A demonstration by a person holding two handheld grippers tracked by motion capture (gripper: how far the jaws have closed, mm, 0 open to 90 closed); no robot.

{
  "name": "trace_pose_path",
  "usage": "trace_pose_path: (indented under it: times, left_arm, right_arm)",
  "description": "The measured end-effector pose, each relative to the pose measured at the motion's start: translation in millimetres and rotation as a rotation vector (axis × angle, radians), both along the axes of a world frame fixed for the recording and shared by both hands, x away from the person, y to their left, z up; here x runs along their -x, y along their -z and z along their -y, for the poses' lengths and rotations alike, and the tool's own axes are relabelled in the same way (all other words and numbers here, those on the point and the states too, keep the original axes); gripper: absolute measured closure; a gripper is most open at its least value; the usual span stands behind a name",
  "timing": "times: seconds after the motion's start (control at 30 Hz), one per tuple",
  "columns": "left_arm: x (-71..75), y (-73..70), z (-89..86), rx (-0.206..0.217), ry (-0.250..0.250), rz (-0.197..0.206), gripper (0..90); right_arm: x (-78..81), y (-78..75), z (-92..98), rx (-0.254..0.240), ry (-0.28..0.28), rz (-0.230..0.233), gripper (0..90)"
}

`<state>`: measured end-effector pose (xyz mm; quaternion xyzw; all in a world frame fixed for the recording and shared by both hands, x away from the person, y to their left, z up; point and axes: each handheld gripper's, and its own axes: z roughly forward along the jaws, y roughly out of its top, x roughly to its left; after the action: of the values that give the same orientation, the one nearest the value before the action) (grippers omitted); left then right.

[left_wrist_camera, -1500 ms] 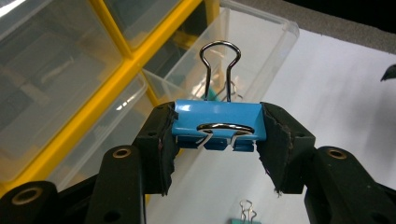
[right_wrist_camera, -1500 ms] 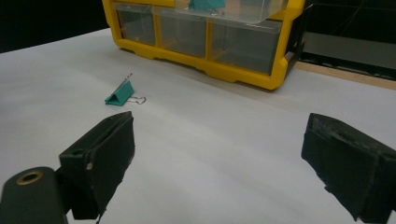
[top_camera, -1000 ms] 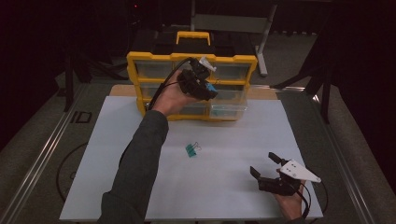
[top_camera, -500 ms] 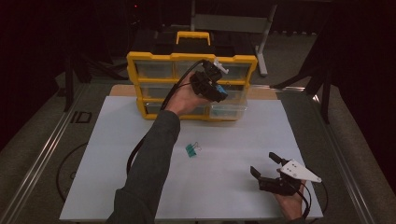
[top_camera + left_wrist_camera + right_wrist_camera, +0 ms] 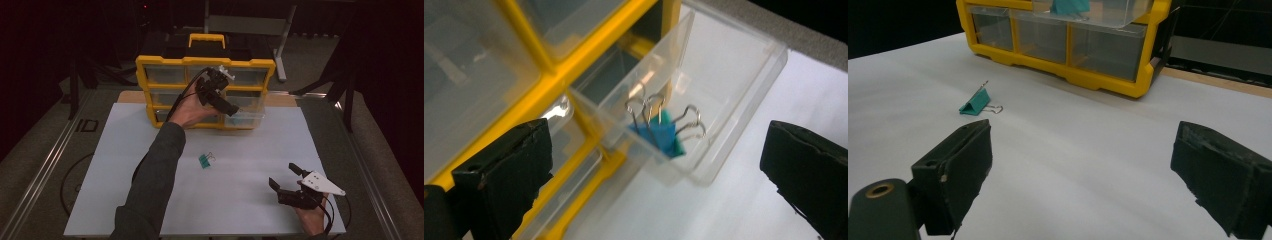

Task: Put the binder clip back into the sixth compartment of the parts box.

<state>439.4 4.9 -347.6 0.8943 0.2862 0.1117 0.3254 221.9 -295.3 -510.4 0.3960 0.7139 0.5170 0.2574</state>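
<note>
A yellow organizer point(image 5: 205, 62) with clear drawers stands at the back of the white mat. Its clear lower right drawer point(image 5: 244, 117) is pulled out. Inside this drawer point(image 5: 724, 100) lie blue and teal binder clips point(image 5: 663, 132). My left gripper point(image 5: 231, 106) hovers open just above the drawer, nothing between its jaws. A teal binder clip point(image 5: 205, 160) lies on the mat's middle, also visible as the teal clip point(image 5: 977, 103) in the right gripper view. My right gripper point(image 5: 287, 176) rests open near the mat's front right, empty.
The white mat point(image 5: 125, 190) covers the table, with wide bare room around the loose clip. A cable point(image 5: 70, 180) loops at the table's left. Dark stands and a metal frame point(image 5: 280, 30) rise behind the organizer.
My left gripper has moved right and down along the organizer's front to just above the pulled-out drawer. The right gripper and the loose clip have stayed put.
</note>
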Motion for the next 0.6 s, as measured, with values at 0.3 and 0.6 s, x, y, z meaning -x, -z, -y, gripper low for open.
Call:
trace_pose_path:
  times: [0.3,0.6]
  left_arm:
    - [14.3,15.9,-19.9,-0.036,0.005,0.009,0.7]
    - [26.8,36.9,-32.7,-0.054,0.008,0.001,0.9]
  right_arm:
    - [-0.1,0.3,0.1,0.005,-0.005,0.002,9.5]
    - [0.0,0.4,-0.7,0.006,-0.007,0.001,9.4]
